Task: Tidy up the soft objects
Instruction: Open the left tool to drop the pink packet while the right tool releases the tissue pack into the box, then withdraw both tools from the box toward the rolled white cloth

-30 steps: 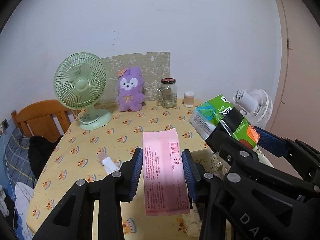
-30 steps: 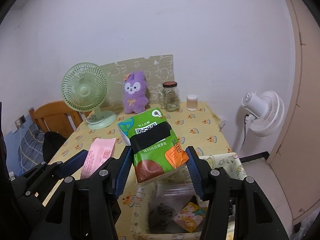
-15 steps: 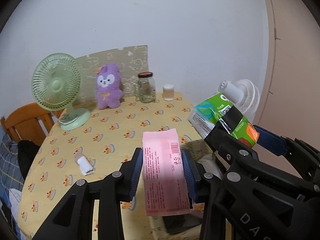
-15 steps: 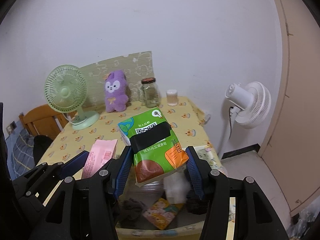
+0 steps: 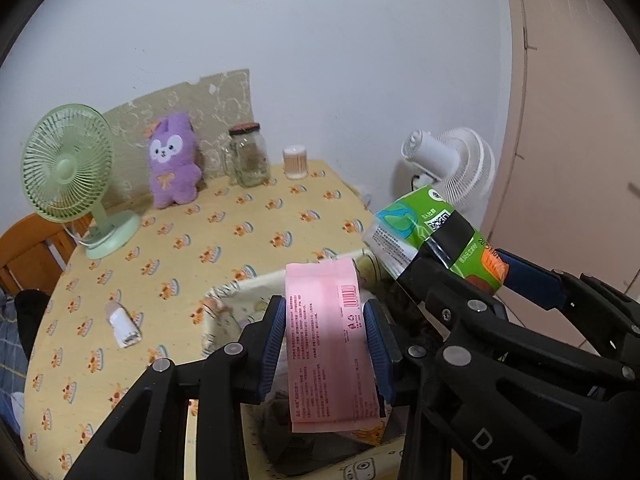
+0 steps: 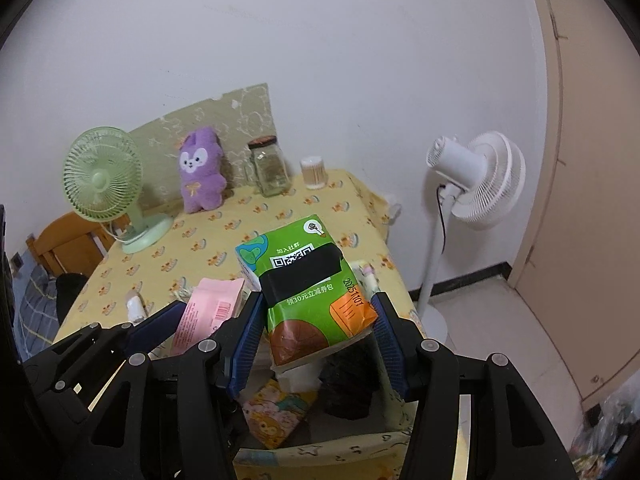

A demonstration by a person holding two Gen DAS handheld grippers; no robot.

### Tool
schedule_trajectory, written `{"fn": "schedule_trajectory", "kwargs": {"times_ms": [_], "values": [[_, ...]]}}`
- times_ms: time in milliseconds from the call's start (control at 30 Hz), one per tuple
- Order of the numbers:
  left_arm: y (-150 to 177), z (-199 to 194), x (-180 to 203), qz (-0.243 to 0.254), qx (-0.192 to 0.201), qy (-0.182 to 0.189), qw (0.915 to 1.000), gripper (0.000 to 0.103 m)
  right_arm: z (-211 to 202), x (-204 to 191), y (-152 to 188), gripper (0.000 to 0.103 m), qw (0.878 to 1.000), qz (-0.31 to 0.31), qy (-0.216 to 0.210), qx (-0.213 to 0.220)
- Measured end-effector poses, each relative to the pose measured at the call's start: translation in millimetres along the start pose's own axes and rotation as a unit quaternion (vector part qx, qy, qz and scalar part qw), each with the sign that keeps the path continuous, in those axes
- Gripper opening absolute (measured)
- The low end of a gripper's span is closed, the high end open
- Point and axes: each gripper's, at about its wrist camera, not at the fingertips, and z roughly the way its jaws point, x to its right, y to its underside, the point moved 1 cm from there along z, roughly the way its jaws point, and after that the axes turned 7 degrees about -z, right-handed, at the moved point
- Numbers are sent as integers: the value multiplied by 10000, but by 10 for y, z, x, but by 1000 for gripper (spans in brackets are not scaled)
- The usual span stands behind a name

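Pink tissue pack [image 5: 326, 344] clamped at lower centre of the left wrist view, squeezed on both sides by the blue pads of the left tool [image 5: 325, 338], jaws part-way closed on it; long edge upright, barcode near its upper right corner. Hangs over a fabric storage bin [image 5: 224, 312] with a cartoon print, standing at the near edge of the bench [image 5: 224, 240].

Left wrist view, from left to right: green desk fan [image 5: 66, 168] at far left on the yellow patterned cloth; small white tube [image 5: 120, 324] lying flat below it, well apart from the bin; purple plush rabbit [image 5: 173, 160] propped against a beige board [image 5: 208, 96] at the wall; glass jar [image 5: 248, 154] with a dark lid just beside it; small cotton swab tub [image 5: 295, 162] next along; white standing fan [image 5: 452, 168] past the bench edge. At right, green tissue pack [image 5: 432, 236] gripped in the right tool [image 5: 452, 272], tilted, held above the bin's right side.

Right wrist view, same order: wooden chair [image 6: 60, 248] at left edge, behind the bench; left tool low left with the pink pack between its pads; green pack at centre, pinched by both blue pads of the right tool, jaws about half open around its width, a black band across its printed face. Below it, inside the bin, a colourful cartoon packet [image 6: 276, 416], a white item and something dark, too shadowed to make out. Standing fan on the floor at right, beside a beige door [image 6: 592, 200].
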Motion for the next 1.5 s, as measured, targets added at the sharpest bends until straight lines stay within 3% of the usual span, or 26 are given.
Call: {"fn": "schedule_trajectory", "kwargs": {"times_ms": [367, 400, 467, 500, 933, 1133, 1367, 1500], "values": [[160, 229, 90, 102, -447, 217, 9987, 44, 181, 117, 197, 57, 9994, 168, 75, -299], [165, 235, 87, 110, -474, 243, 9985, 48, 177, 109, 198, 57, 9994, 149, 87, -301], [165, 238, 78, 175, -536, 289, 9980, 81, 177, 92, 198, 57, 9994, 121, 120, -298], [163, 220, 75, 188, -499, 288, 9982, 83, 177, 82, 197, 57, 9994, 125, 92, -297], [227, 132, -119, 368, -501, -145, 9980, 87, 253, -134, 266, 58, 9982, 229, -272, -482], [248, 55, -142, 390, -455, -70, 9982, 88, 248, -177, 297, 60, 9978, 339, -277, -494], [230, -73, -156, 374, -346, 14, 9987, 92, 127, -211, 281, 85, 9977, 459, -144, -481], [213, -182, -185, 374, -222, 53, 9990, 94, 25, -264, 248, 88, 9983, 438, -85, -371]]}}
